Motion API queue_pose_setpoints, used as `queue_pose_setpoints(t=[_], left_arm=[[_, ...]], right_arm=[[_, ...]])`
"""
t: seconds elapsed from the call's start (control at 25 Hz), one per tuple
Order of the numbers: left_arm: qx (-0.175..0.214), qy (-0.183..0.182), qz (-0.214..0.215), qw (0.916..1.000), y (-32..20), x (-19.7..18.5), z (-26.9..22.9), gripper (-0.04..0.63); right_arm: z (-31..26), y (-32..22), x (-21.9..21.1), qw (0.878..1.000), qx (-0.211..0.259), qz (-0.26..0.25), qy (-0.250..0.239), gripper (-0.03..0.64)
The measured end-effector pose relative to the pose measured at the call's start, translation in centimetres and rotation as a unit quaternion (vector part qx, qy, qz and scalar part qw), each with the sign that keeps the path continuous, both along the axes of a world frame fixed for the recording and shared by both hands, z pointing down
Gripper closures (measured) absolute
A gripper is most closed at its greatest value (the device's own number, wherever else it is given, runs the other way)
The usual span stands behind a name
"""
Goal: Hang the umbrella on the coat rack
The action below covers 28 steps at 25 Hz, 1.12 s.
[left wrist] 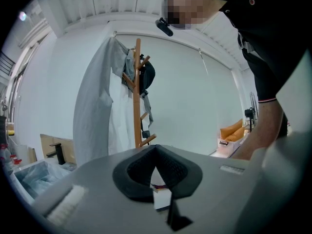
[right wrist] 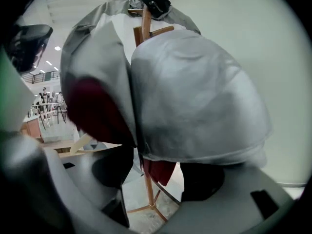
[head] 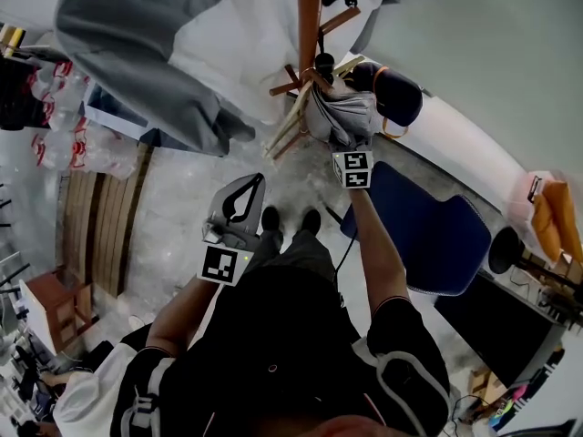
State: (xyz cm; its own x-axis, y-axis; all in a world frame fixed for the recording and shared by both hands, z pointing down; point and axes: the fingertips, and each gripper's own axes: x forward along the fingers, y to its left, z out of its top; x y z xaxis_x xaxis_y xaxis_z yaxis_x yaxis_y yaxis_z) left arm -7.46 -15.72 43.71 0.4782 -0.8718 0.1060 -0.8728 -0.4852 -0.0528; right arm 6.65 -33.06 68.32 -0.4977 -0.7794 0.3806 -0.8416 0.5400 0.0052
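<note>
A folded grey umbrella (head: pixel 339 116) with a dark red lining rests against the lower pegs of the wooden coat rack (head: pixel 310 16). Whether its loop is over a peg I cannot tell. My right gripper (head: pixel 342 137) reaches up to its bundle. In the right gripper view the umbrella (right wrist: pixel 195 96) fills the frame above the right gripper (right wrist: pixel 158 174). The jaws stand apart, with fabric hanging between them and the rack's pole (right wrist: pixel 146 28) behind. My left gripper (head: pixel 258 182) hangs lower and to the left, away from the rack, shut and empty. The left gripper (left wrist: pixel 156 149) faces the coat rack (left wrist: pixel 137 96).
A long grey coat (head: pixel 137 53) and a white garment hang on the rack, with a black cap (left wrist: pixel 147 74) near its top. A navy bag (head: pixel 396 94) is right of the umbrella and a blue chair (head: pixel 437 235) stands below it. A wooden stool (head: pixel 55 303) is far left.
</note>
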Motion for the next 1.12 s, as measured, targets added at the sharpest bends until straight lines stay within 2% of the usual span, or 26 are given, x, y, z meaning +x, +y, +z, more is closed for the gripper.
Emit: queue_pose_setpoints(t=[0.12,0.36,0.48,0.68,1.12], left_arm=[[-0.003,-0.003,0.003,1.0000,0.0,0.1,0.2,0.595],[-0.001,-0.004,0.009,0.9999,-0.2,0.6,0.1,0.595],[-0.001,-0.005,0.012,0.9999,-0.1,0.8,0.1,0.595],[0.001,-0.003,0.016,0.9999,-0.1,0.9,0.0,0.595],[0.009,-0.003,0.028,0.9996,-0.2,1.2,-0.3,0.595]], right_arm=[[0.0,0.9,0.2,1.000,0.001,-0.002,-0.009,0.293],[-0.2,2.4,0.3,1.000,0.007,0.000,-0.021,0.180],[0.2,3.5,0.7,1.000,-0.001,0.006,-0.019,0.152],[0.0,5.3,1.1,1.000,0.007,0.002,-0.011,0.133],[-2.4,7.1,1.9,1.000,0.026,0.006,-0.009,0.137]])
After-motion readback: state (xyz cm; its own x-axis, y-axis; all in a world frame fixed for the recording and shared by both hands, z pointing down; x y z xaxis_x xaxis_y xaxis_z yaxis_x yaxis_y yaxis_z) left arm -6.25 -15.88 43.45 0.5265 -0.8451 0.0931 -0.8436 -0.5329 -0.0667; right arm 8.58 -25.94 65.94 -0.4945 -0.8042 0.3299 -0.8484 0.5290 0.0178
